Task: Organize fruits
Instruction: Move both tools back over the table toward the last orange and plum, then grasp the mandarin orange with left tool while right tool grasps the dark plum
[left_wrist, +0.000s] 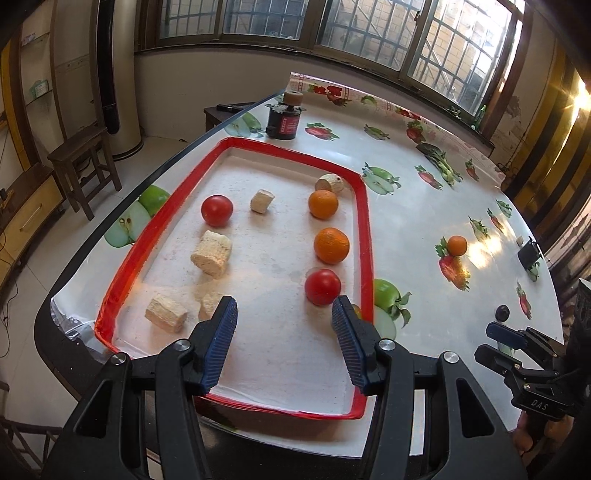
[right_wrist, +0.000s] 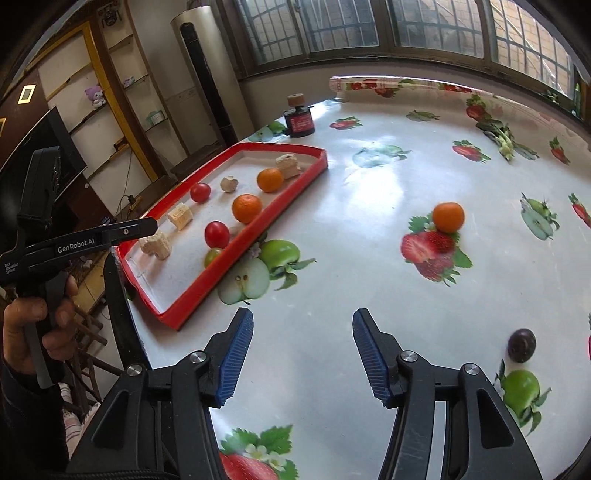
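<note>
Right claw (right_wrist: 303, 354): jaws apart, nothing between them, hanging over bare tabletop (right_wrist: 369, 229) just off the tray's near corner. No earlier view to compare against.

Left claw (left_wrist: 284, 325): jaws also apart and empty, poised above the near end of the red-rimmed tray (left_wrist: 364, 236).

In the tray: two oranges (left_wrist: 331, 245) and a tomato (left_wrist: 322, 287) lined up along the right rim, a grape (right_wrist: 212, 256) at the row's end, a second tomato (left_wrist: 217, 210) on the left among pale corn-cob chunks (left_wrist: 211, 253). The row looks deliberate, sorted by side.

Still outside: a loose orange (right_wrist: 448, 217) sitting on a printed strawberry, well apart from the tray, and a dark plum-like fruit (right_wrist: 521, 345) nearer the right claw. Likely next candidates; the empty right claw suits either one.
</note>
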